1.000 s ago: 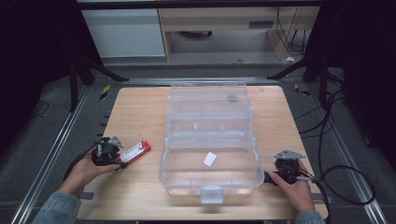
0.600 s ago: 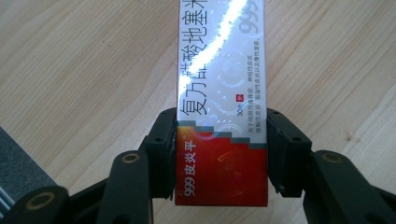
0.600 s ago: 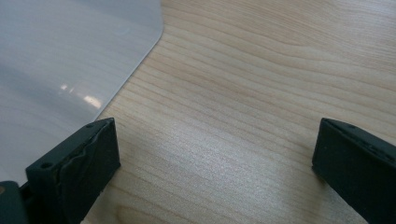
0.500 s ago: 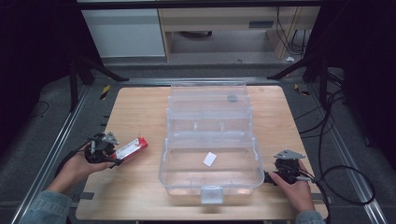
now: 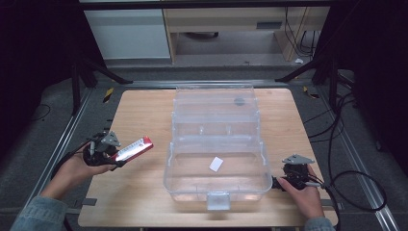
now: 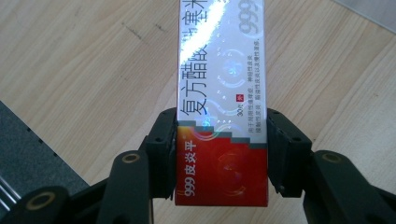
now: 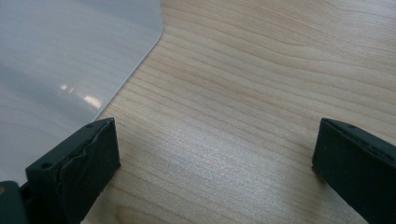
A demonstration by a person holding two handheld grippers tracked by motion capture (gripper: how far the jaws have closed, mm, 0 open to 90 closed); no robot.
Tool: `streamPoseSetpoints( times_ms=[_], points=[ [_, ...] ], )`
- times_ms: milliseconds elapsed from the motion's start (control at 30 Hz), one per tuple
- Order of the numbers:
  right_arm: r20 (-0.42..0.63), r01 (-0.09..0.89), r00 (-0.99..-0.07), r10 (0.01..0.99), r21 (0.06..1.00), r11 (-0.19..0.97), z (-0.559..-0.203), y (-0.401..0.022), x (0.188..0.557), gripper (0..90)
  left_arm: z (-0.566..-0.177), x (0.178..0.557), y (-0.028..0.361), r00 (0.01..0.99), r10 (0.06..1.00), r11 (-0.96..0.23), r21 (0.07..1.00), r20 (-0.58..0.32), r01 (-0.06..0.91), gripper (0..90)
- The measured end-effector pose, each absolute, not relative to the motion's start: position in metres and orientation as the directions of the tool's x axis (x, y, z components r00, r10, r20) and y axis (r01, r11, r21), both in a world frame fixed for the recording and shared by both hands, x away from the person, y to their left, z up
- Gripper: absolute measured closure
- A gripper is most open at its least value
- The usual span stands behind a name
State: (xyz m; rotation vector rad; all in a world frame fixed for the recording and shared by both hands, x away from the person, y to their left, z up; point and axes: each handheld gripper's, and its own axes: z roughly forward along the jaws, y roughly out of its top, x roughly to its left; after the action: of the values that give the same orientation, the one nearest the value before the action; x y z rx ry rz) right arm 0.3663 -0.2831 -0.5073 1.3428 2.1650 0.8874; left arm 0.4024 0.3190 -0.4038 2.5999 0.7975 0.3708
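While I hold the left gripper (image 5: 111, 153) above the left part of the wooden table (image 5: 144, 110), its jaws are clamped on a red-and-white medicine carton (image 6: 222, 107), gripping the two long side faces near the red end. In the high view the carton (image 5: 134, 148) juts out toward the clear plastic storage box (image 5: 216, 185), which sits open at the middle of the table, lid (image 5: 214, 103) folded back on the far side. A small white slip (image 5: 216, 164) lies on the box floor.

Handling assessment: I judge the carton light and thin-walled. The glossy, foil-like print suggests a slick surface, so the panels could dent or slide under a hard squeeze. The present hold at one end leaves most of the length overhanging; a grip nearer the middle of the long sides would resist tilting better. I rate the load as low risk unless the free end knocks the box wall.

Right gripper (image 7: 215, 154): jaws spread wide, nothing between them, resting at the table surface just beside the box's near right corner (image 7: 70, 60).
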Motion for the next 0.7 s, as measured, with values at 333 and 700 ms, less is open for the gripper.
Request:
streamPoseSetpoints(
  times_ms=[333,700],
  points=[
    [-0.033,0.619,-0.432,0.901,0.716,0.323,-0.507,-0.283,0.366,1.0,-0.376,0.396,0.309,0.826,0.539,-0.787,0.448,0.165,0.424,50.8],
    [-0.033,0.619,-0.432,0.901,0.716,0.323,-0.507,-0.283,0.366,1.0,-0.357,0.396,0.306,0.832,0.524,-0.793,0.463,0.184,0.396,50.9]
  ],
)
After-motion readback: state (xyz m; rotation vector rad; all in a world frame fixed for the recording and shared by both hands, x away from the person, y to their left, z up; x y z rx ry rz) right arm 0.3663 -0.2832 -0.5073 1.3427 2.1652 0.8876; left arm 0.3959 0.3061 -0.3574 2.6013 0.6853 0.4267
